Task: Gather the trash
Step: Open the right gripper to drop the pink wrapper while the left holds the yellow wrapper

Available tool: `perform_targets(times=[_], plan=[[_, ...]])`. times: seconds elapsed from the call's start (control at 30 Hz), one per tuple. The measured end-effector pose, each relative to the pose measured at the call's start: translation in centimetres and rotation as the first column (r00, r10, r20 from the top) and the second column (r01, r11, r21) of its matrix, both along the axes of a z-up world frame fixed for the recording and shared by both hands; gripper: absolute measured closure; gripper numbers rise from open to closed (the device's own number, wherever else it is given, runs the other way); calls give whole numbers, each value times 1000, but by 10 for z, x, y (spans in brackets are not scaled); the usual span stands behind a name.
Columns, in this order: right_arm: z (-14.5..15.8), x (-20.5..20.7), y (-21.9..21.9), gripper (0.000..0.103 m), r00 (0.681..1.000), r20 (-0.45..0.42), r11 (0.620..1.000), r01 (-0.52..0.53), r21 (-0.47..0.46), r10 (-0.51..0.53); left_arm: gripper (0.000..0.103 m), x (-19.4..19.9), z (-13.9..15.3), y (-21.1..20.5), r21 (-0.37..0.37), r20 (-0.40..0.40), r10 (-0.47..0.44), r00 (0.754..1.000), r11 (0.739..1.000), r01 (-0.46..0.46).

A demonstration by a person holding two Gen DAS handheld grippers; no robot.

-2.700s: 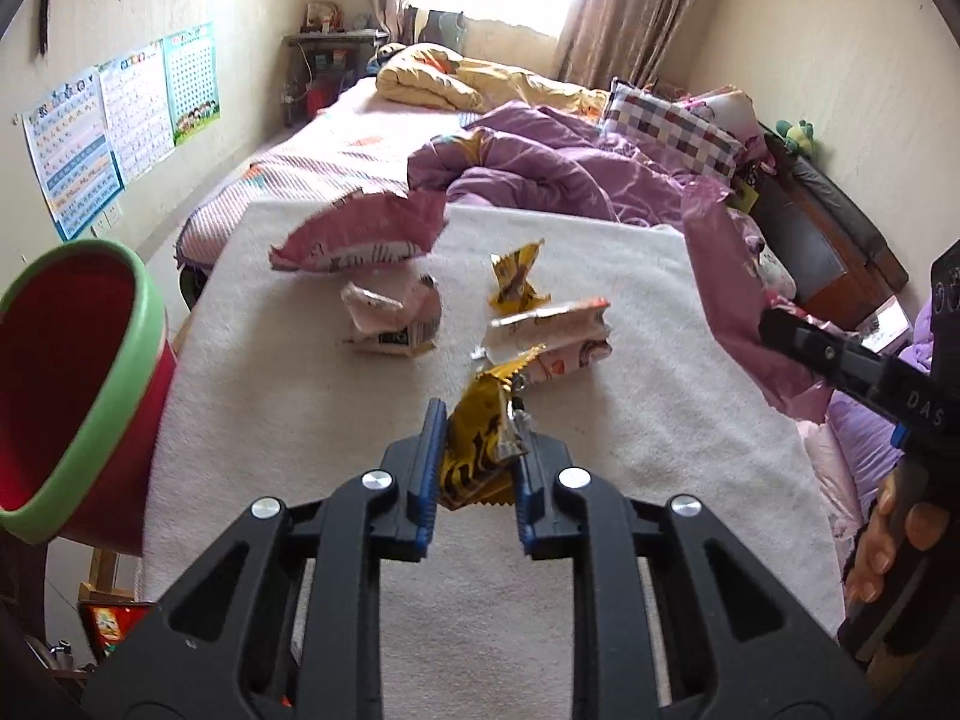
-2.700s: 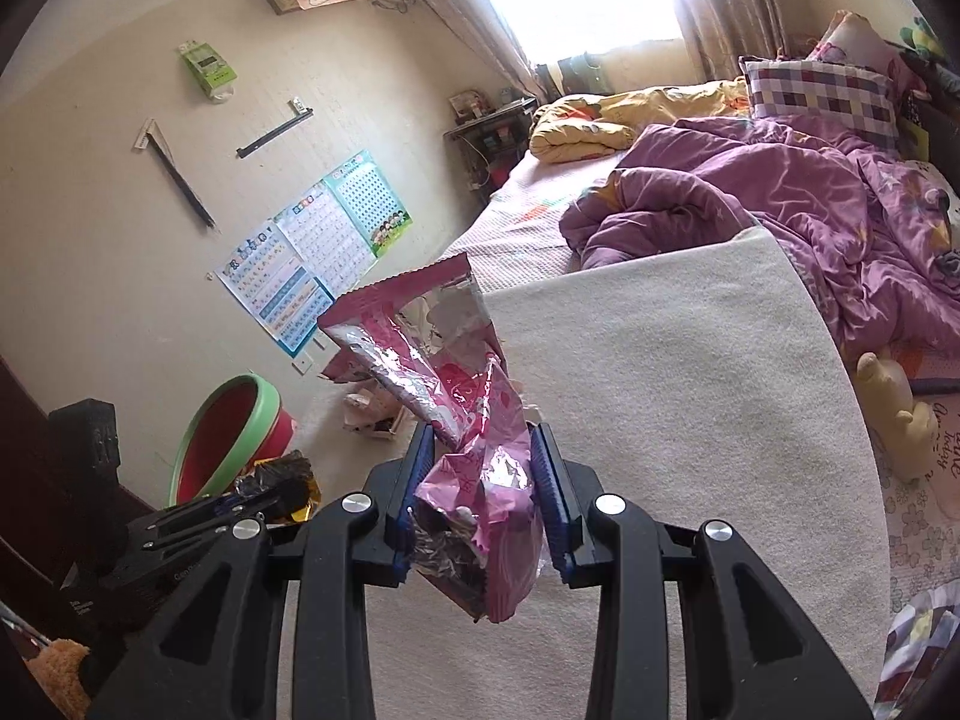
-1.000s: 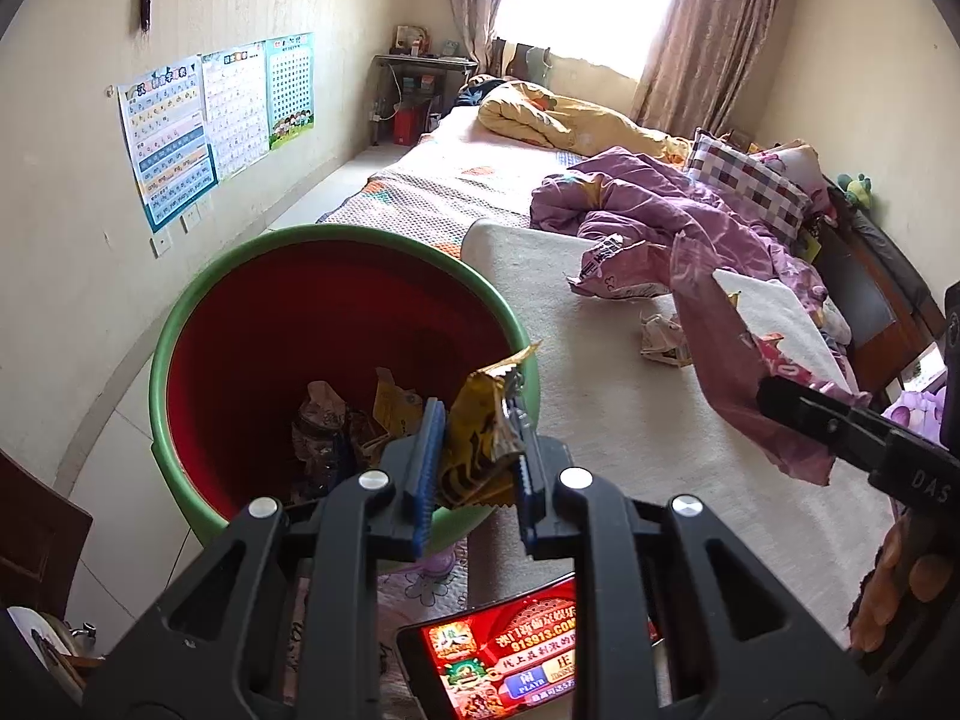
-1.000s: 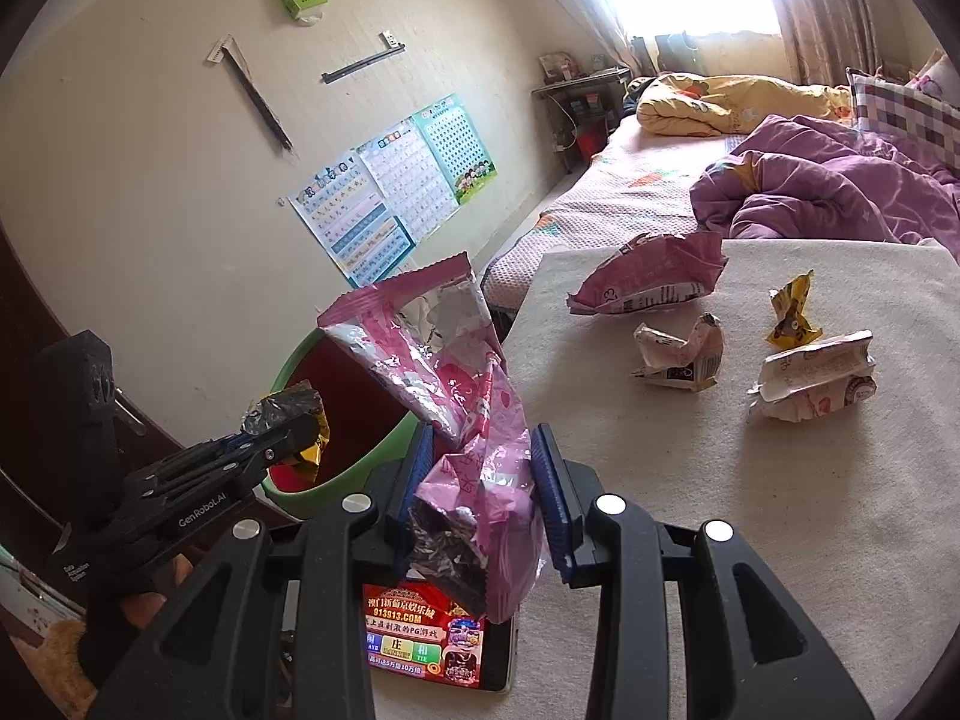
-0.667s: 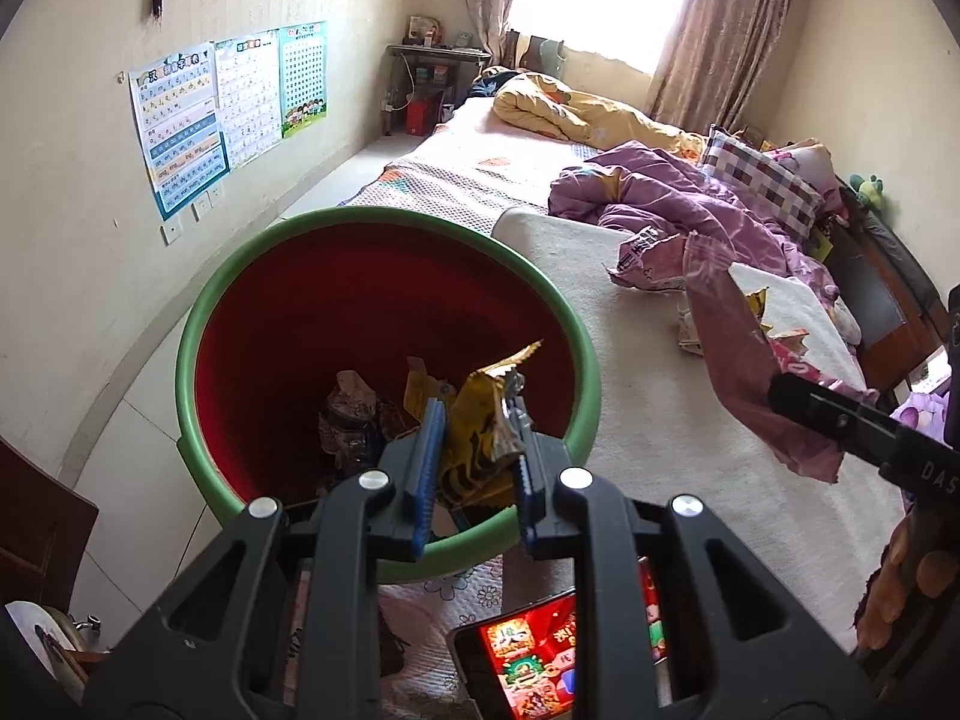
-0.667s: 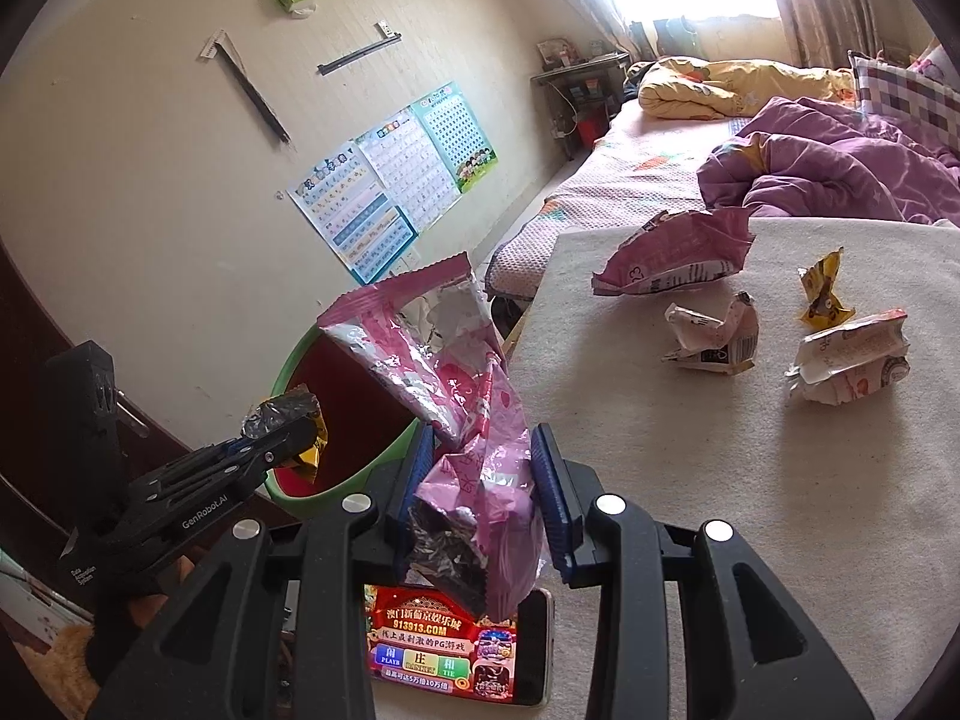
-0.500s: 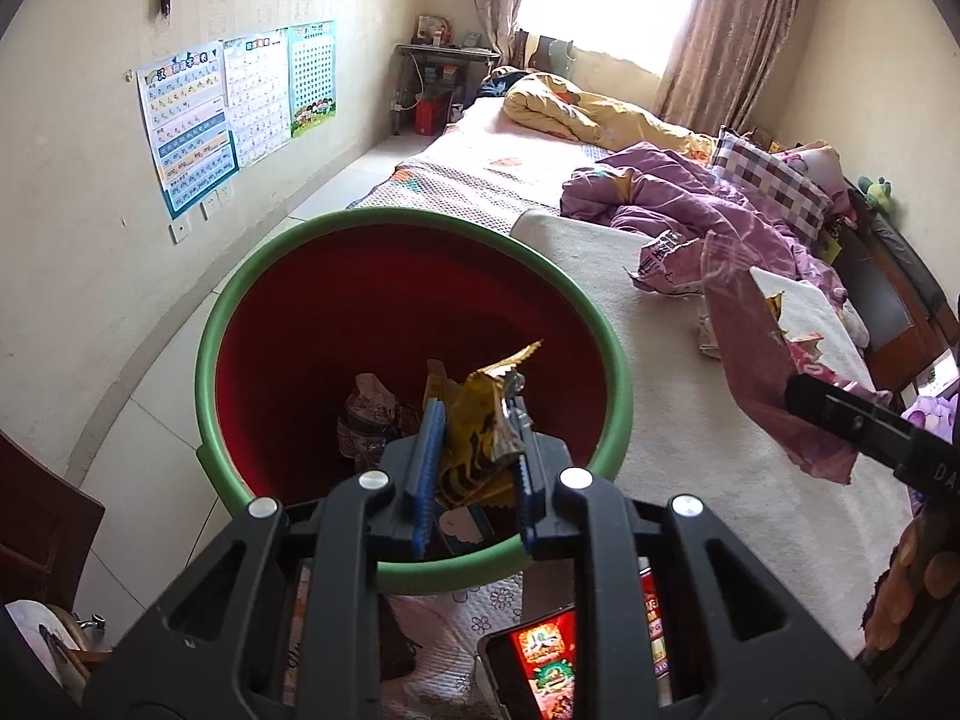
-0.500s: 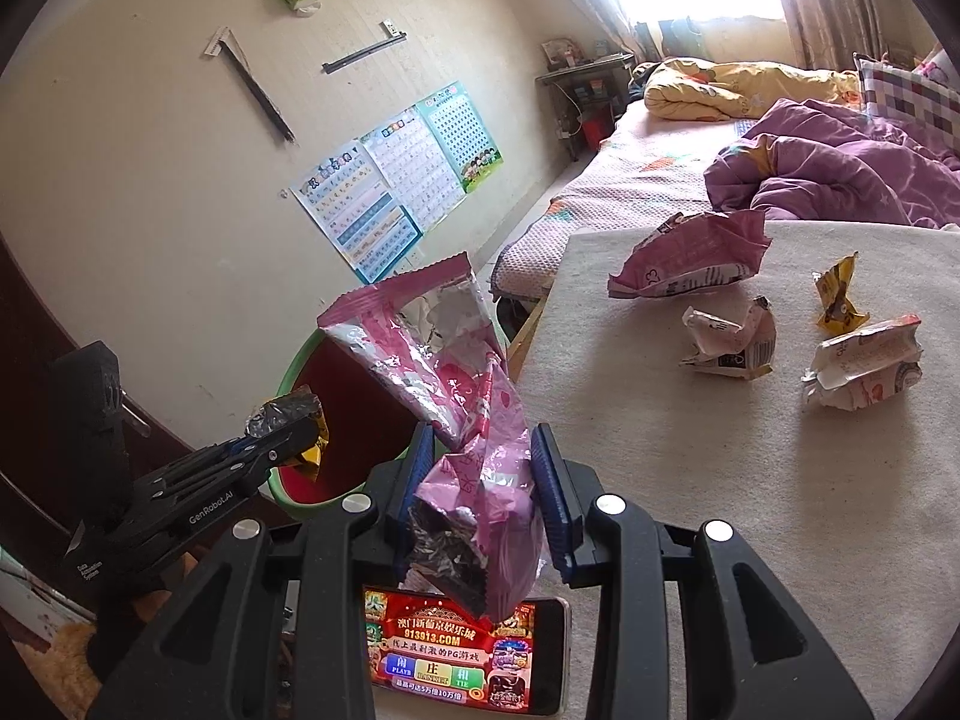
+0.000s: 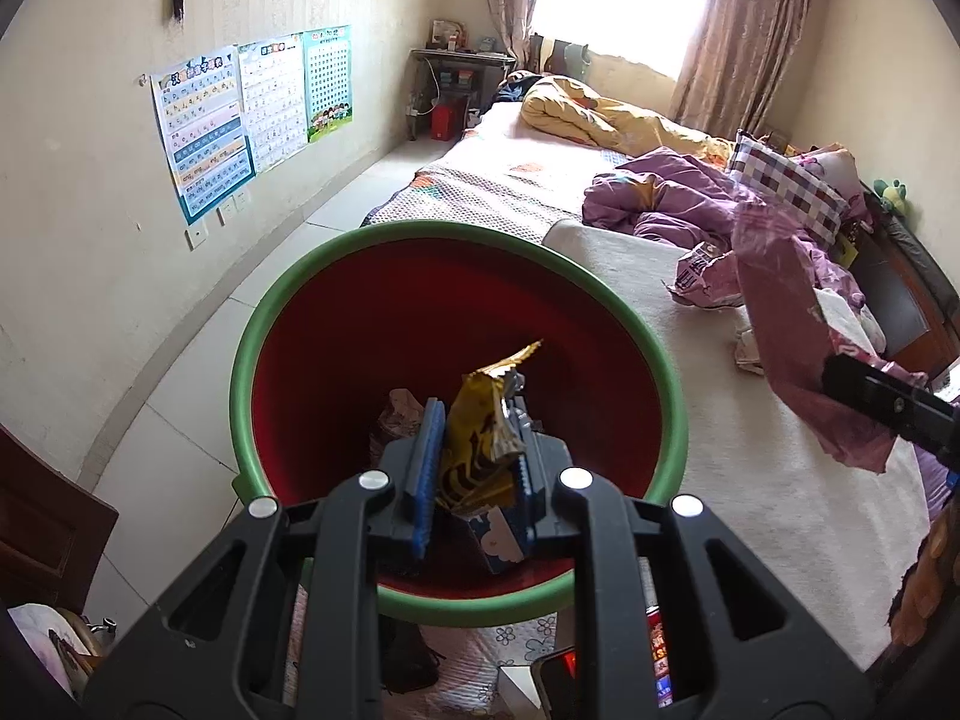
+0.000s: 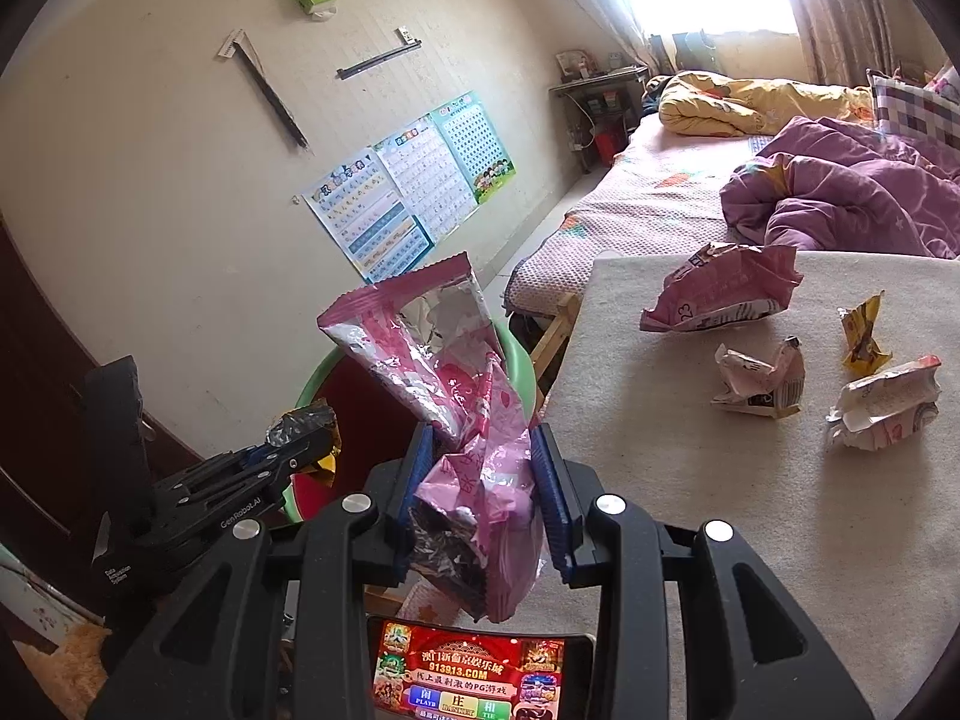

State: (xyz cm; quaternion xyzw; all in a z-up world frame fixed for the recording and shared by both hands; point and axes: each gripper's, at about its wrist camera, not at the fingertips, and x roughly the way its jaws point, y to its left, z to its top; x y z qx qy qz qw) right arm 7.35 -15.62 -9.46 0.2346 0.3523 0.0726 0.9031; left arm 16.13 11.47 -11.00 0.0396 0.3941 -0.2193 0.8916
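Note:
My left gripper (image 9: 474, 474) is shut on a yellow snack wrapper (image 9: 480, 450) and holds it over the mouth of a red bin with a green rim (image 9: 360, 276); some trash lies at the bin's bottom. That gripper also shows in the right wrist view (image 10: 300, 447). My right gripper (image 10: 483, 492) is shut on a pink foil snack bag (image 10: 444, 360), beside the bin (image 10: 516, 360) and at the table's near left corner. It also shows in the left wrist view with the pink bag (image 9: 786, 324).
On the white cloth-covered table (image 10: 750, 510) lie a pink bag (image 10: 720, 291), a crumpled white wrapper (image 10: 759, 381), a small yellow wrapper (image 10: 861, 333) and another crumpled wrapper (image 10: 882, 402). A lit phone (image 10: 474, 678) lies at the table's near edge. A bed with purple bedding (image 10: 840, 192) lies behind.
My left gripper has carried the yellow wrapper from the table to over the bin's mouth. My right gripper has followed leftward with the pink bag still held.

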Motion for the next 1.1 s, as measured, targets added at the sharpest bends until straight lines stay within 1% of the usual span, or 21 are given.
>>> perform_targets(times=[0.13, 0.33, 0.5, 0.83, 1.1], plan=[[-2, 9, 7, 70, 1000, -9, 1000, -20, 23, 20, 83, 1, 0, 5, 0, -4, 11, 1000, 1000, -11], [-3, 25, 21, 69, 998, -15, 998, -58, 17, 59, 83, 4, -4, 10, 3, -12, 27, 1000, 1000, -27], [-11, 40, 23, 69, 996, -44, 995, -68, 67, 72, 83, 7, -8, 9, -4, -33, 15, 999, 1000, -16], [-7, 56, 29, 68, 995, -33, 992, -93, 81, 96, 83, 13, -15, 11, 15, -47, 13, 999, 1000, -13], [-4, 68, 35, 68, 993, -23, 991, -118, 62, 120, 83, 13, -16, 11, 14, -44, 19, 999, 1000, -19]])
